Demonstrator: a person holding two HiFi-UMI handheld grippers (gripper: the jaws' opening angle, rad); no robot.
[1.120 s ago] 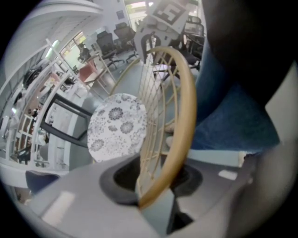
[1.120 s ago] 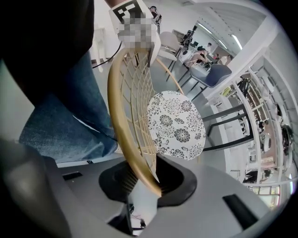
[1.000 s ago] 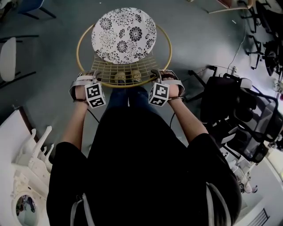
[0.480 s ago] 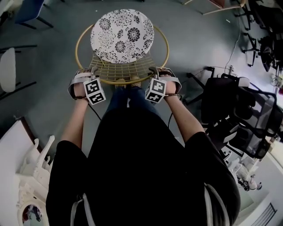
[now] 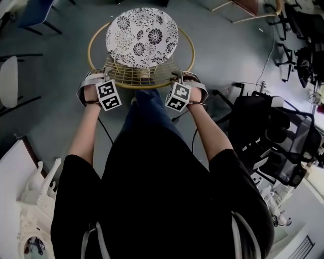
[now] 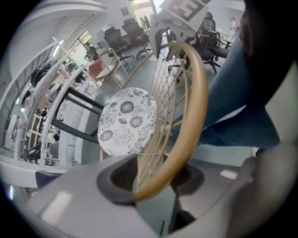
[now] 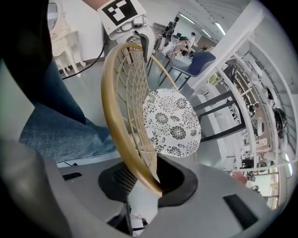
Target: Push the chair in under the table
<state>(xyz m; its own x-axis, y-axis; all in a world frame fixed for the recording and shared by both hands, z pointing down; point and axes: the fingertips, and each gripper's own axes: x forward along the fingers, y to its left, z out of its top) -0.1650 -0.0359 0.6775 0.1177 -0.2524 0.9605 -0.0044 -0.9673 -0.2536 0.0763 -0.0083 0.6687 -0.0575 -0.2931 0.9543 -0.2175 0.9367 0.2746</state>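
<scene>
The chair has a gold wire back and rim (image 5: 96, 38) and a round black-and-white flowered seat cushion (image 5: 142, 36); it stands straight in front of me on the grey floor. My left gripper (image 5: 105, 76) sits over the near left part of the rim. In the left gripper view the gold rim (image 6: 193, 111) runs between the jaws (image 6: 149, 183), which have just been opening, and floor shows beside it. My right gripper (image 5: 178, 76) is shut on the near right part of the rim (image 7: 111, 116), which its pads (image 7: 125, 178) pinch.
Black office chairs (image 5: 273, 136) crowd the right side. White furniture (image 5: 30, 202) stands at the lower left. A white chair (image 5: 7, 66) and a blue chair (image 5: 35, 10) are at the left. My legs are just behind the chair back.
The chair and both grippers have moved forward across the floor, away from the white furniture. I have stepped after it. The office chairs have slid down the view.
</scene>
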